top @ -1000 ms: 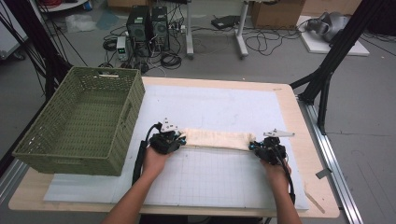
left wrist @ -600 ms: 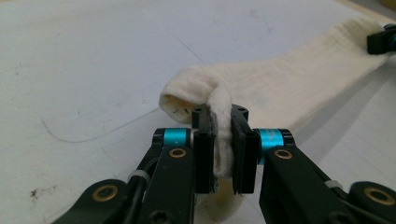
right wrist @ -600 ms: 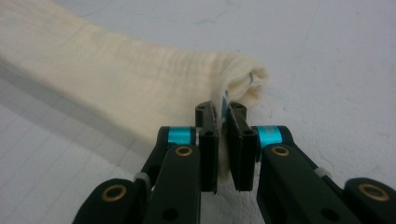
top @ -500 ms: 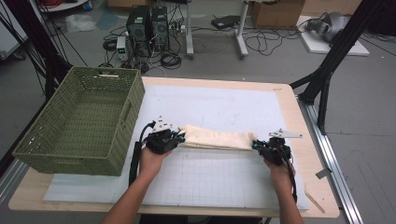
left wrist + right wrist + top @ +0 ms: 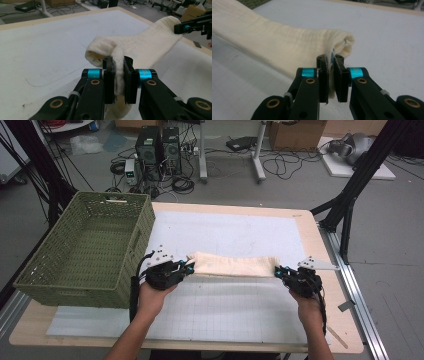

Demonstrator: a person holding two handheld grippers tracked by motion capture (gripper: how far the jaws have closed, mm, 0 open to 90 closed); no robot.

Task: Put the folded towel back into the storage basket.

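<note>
**A:** What is laid out on the table?

**B:** A wooden table (image 5: 320,240) covered by a white mat (image 5: 235,232) is seen from above. A cream cloth (image 5: 232,266), folded into a long band, is stretched across the middle of the mat. A green woven basket (image 5: 85,250) is set at the table's left end, its near corner just beside the left gripper.

**A:** How is the cloth being held?

**B:** It is gripped at both ends. The left gripper (image 5: 189,266) is clamped on the left end, and the right gripper (image 5: 276,270) on the right end. Each tool is held in a hand, with the forearms entering from the bottom edge.

**A:** How far closed are the jaws?

**B:** In the left gripper view, the left gripper (image 5: 118,75) is closed down to the thickness of a bunched fold of cloth (image 5: 145,47) pinched between the black pads. In the right gripper view, the right gripper (image 5: 331,75) is nearly closed, with a thin edge of the cloth (image 5: 274,40) caught between the jaws.

**A:** What lies beyond the table?

**B:** Computer towers (image 5: 160,145) and loose cables (image 5: 290,167) are seen on the grey floor.
</note>
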